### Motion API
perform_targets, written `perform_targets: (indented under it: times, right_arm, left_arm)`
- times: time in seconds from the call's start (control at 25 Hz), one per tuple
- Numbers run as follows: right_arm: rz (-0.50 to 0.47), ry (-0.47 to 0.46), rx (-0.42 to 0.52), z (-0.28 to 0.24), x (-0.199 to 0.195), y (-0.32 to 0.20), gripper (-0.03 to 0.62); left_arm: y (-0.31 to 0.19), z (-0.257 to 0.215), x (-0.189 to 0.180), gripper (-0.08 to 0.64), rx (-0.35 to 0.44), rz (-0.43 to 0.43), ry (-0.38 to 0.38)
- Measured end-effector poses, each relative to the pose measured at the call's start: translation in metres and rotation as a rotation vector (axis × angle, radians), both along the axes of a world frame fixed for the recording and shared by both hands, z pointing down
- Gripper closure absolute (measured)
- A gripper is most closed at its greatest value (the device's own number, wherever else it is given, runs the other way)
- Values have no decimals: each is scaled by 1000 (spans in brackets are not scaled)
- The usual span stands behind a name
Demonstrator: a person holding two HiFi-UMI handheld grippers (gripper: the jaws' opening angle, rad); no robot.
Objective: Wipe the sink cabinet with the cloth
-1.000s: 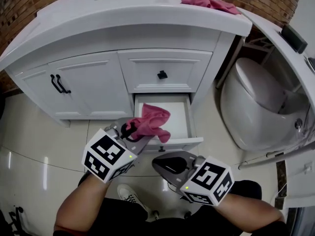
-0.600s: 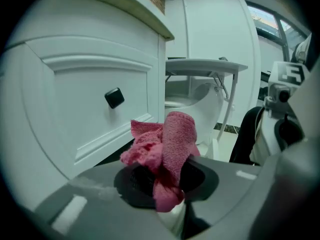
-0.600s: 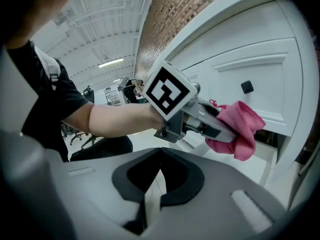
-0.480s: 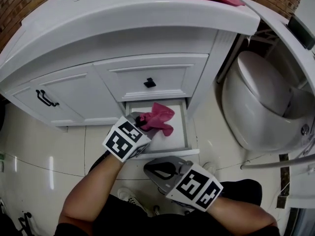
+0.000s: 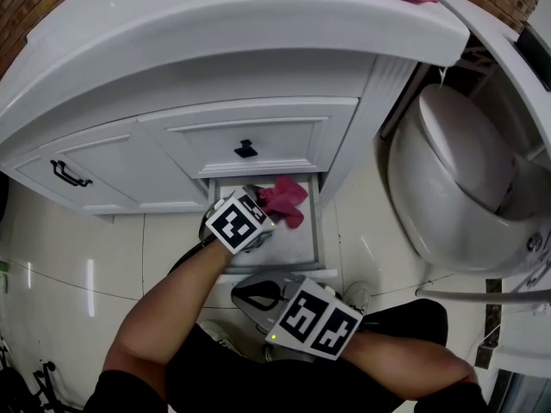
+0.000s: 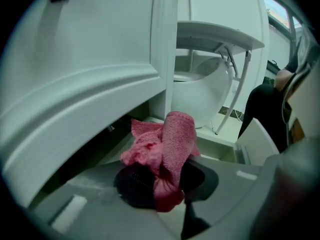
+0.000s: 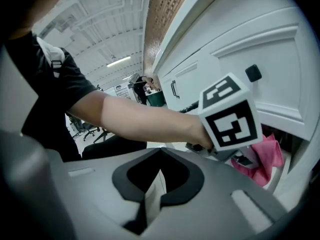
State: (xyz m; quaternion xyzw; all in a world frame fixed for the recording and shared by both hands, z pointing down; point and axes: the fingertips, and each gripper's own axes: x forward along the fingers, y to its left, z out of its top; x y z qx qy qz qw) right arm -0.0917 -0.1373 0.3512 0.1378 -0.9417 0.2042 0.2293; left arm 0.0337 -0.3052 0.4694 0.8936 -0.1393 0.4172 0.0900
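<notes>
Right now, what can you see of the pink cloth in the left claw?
The pink cloth is knitted-looking fabric, bunched into a crumpled wad. The left claw is shut on its lower end; the rest sticks out past the tips. It is over the open bottom drawer; contact with the drawer is unclear.

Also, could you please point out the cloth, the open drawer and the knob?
cloth (image 5: 286,199): head view, bunched middle.
open drawer (image 5: 294,244): head view, bare floor.
knob (image 5: 246,150): head view, its centre.
</notes>
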Motion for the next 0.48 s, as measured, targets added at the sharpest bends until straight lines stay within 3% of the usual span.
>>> perform_targets:
  times: [0.48]
  right_arm:
    - [-90,-3,-52,11,0,1,586]
  left_arm:
    - [-20,27,29,462,-18,4,-40]
